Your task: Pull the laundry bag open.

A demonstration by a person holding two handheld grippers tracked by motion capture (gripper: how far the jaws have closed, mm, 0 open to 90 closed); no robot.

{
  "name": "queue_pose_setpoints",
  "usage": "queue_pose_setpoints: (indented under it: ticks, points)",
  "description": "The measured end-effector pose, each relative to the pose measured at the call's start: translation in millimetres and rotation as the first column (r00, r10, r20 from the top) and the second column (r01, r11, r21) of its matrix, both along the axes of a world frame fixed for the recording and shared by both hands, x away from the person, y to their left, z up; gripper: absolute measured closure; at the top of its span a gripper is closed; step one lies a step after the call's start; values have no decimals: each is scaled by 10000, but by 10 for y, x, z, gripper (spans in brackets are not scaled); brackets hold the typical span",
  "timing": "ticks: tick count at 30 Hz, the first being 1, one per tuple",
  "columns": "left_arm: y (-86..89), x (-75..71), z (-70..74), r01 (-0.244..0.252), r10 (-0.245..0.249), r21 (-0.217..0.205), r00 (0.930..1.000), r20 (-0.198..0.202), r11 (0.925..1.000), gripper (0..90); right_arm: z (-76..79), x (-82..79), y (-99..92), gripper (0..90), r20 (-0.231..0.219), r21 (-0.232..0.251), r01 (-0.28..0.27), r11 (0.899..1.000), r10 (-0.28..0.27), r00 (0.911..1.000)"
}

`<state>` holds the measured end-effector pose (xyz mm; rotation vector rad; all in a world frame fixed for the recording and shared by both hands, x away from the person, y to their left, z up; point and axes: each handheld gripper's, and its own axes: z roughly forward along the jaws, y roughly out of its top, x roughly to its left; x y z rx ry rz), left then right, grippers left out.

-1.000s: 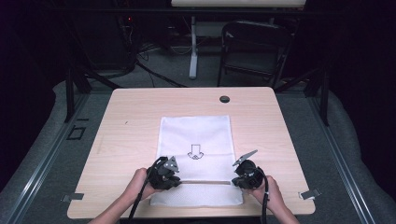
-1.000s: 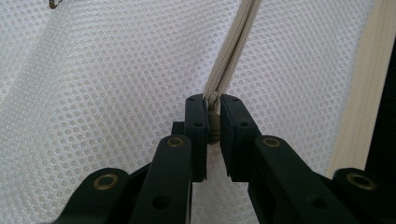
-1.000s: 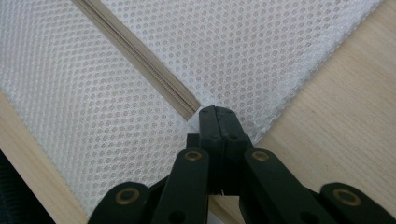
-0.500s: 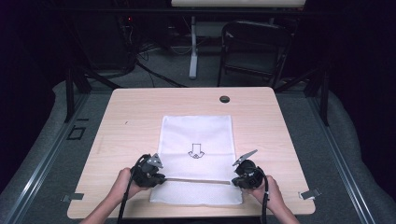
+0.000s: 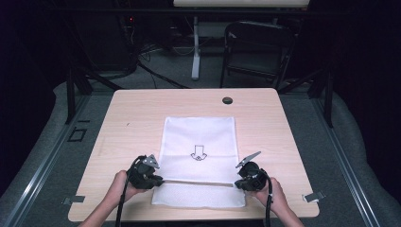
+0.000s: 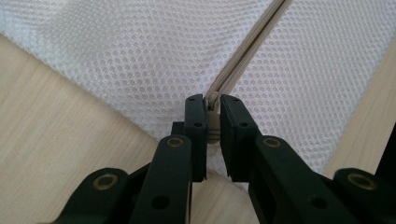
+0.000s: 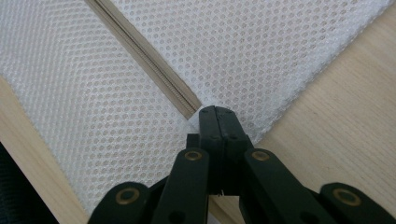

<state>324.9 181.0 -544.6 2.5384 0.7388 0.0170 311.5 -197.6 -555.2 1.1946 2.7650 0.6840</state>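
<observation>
- The left gripper (image 5: 161,179) is seen at the near left edge of a white mesh bag (image 5: 198,137); in the left gripper view its jaws are clamped on the beige zipper pull (image 6: 213,122), with the zipper tape running away from them
- Compared with one second ago, the left gripper is found displaced outward, from a spot inside the bag's left portion to its left border; the pull has been carried with it
- The zipper (image 5: 198,181) is now observed as a line spanning almost the whole near width of the bag, which is judged to mean the zip travel is at or close to its end
- The right gripper (image 5: 236,183) is recorded unmoved at the bag's right edge, jaws pressed together on the fabric at the zipper's end (image 7: 198,108), serving as an anchor
- The bag lies flat at the centre of the table (image 5: 142,109), an arrow mark (image 5: 198,152) printed on it
- Farther off, a dark round grommet (image 5: 227,100) is noted near the far edge
</observation>
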Motion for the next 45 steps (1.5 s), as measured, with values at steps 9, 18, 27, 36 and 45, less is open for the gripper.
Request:
queue_pose_setpoints:
  ticks: [9, 18, 27, 36, 45]
  points:
    - [87, 3, -1, -134, 133, -52, 9999, -109, 9999, 818, -4, 6, 0, 900, -49, 109, 38, 9999, -37, 10000]
    - [152, -19, -11, -362, 367, 270, 9992, -164, 9990, 819, 4, 17, -1, 900, -168, 55, -69, 10000, 70, 9998]
    - [213, -3, -26, -712, 722, 300, 9967, -366, 9970, 817, -2, 19, -24, 900, -126, 122, -121, 9999, 122, 9998]
    - [205, 21, 37, -995, 969, -384, 9931, -654, 9943, 646, -1, 36, -75, 704, -379, 799, -271, 9964, 302, 9988]
    - [198, -65, 264, -1833, 1836, -1096, 9830, -75, 9769, 160, 388, -93, -101, 167, 1152, 876, 63, 9961, -164, 9932]
